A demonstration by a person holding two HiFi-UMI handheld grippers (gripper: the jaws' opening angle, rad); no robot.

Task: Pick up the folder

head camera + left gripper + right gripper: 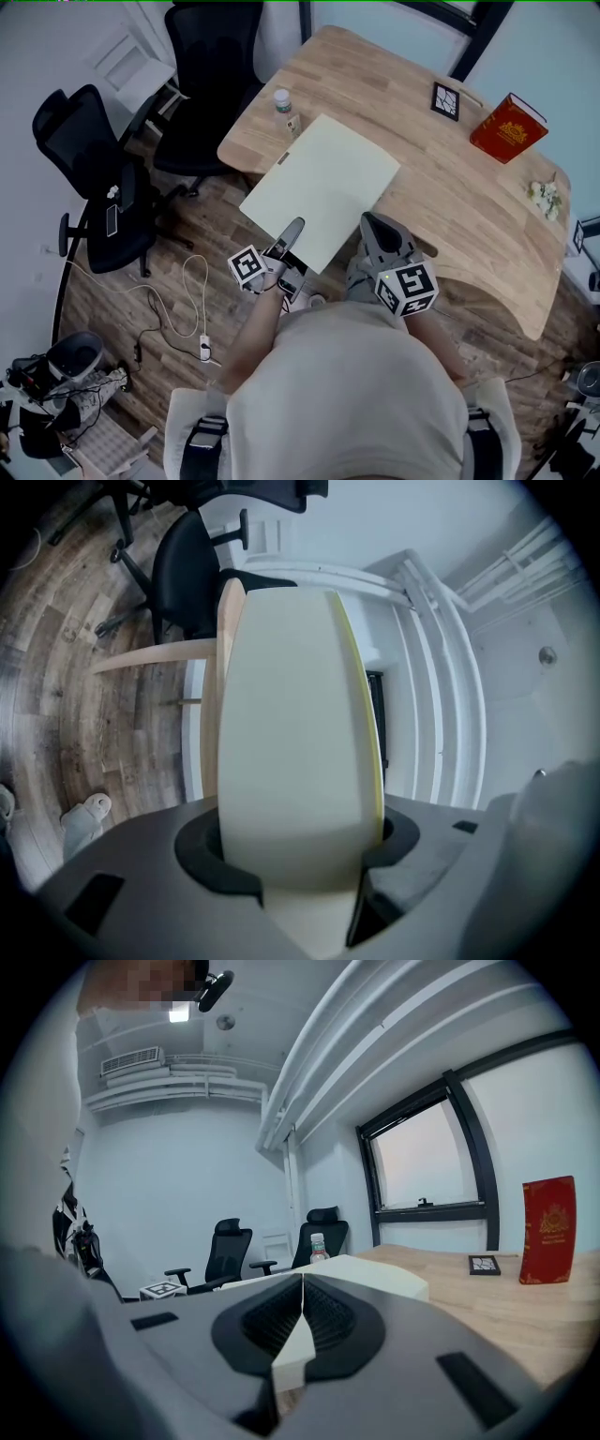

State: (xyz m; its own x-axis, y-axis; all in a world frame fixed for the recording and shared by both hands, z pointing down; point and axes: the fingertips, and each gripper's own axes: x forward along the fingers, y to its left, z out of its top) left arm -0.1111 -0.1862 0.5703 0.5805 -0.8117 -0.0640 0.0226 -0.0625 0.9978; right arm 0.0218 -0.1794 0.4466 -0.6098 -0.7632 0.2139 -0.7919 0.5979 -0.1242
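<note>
1. Lifting is the step in hand: the cream folder (323, 183) juts out past the near edge of the wooden table (469, 216), gripped along its near side by both tools.
2. The left gripper (291, 232) has its jaws fairly wide, pads pressed on the folder's bowed body; the right gripper (375, 230) has its jaws nearly together, pinching a thin edge.
3. Next, I judge, both ends should rise evenly (a lopsided lift could twist the folder). Whether its far corner touches the wood I cannot tell.
4. On the table are a water bottle (283, 105) just beside the folder, a small picture frame (445, 100) and a red book (508, 127). Black office chairs (211, 84) stand on the plank floor (187, 234).
</note>
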